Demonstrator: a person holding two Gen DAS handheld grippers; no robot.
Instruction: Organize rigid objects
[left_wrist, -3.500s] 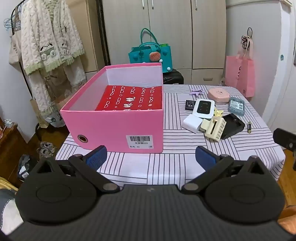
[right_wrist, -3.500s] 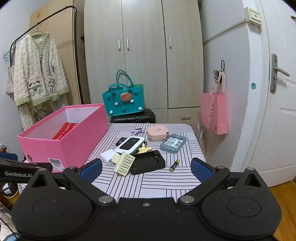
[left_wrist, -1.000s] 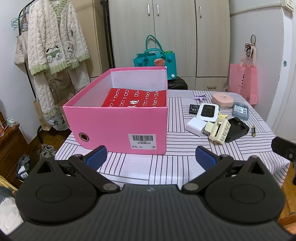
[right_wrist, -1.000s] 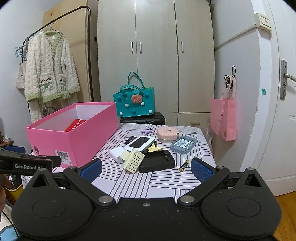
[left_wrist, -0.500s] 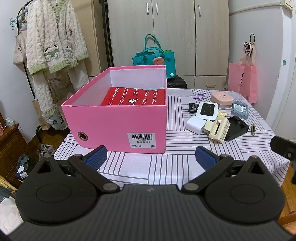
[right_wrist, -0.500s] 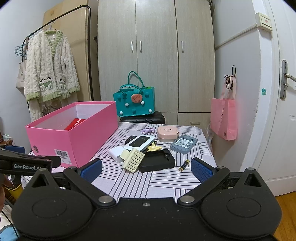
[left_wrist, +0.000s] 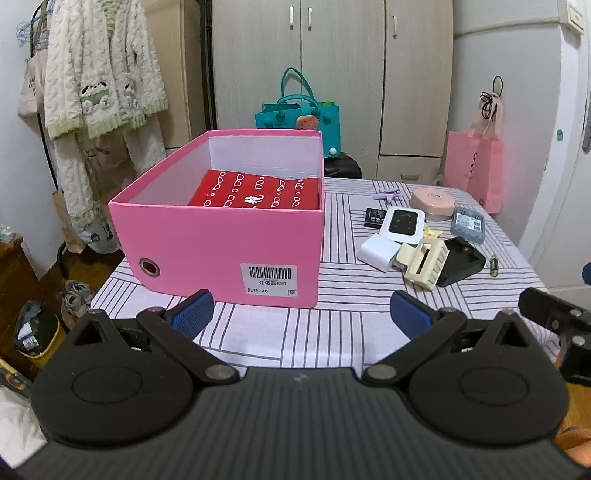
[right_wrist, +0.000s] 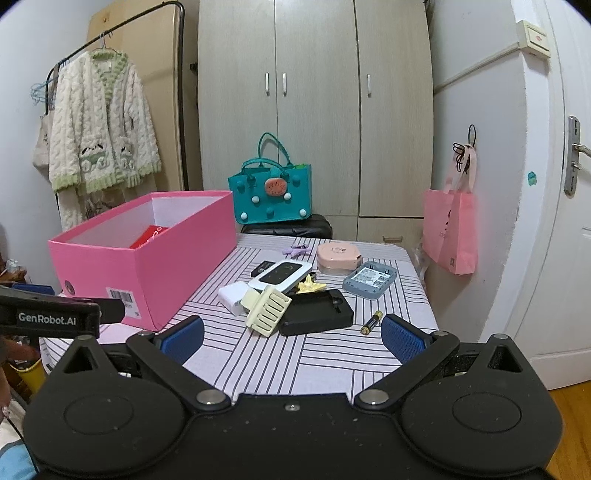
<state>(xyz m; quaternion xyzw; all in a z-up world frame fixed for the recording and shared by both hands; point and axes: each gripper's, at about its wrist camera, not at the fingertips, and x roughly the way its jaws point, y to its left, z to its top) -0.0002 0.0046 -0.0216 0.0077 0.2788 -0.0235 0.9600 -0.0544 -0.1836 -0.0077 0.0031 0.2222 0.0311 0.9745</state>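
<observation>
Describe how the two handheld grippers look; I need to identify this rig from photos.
Both are matte black plastic. The left gripper has a ribbed black body, two round discs, angled link arms with silver pivot pins, and blue ridged finger pads. The right gripper is built the same, though its body looks smooth and dusty. Seen from the right camera, the left one's side bears white lettering, GenRobot.AI. No cables or sleeves show.

Beige wardrobe (right_wrist: 314, 110) at back — white door (right_wrist: 561, 221) rt, wood floor.
</observation>
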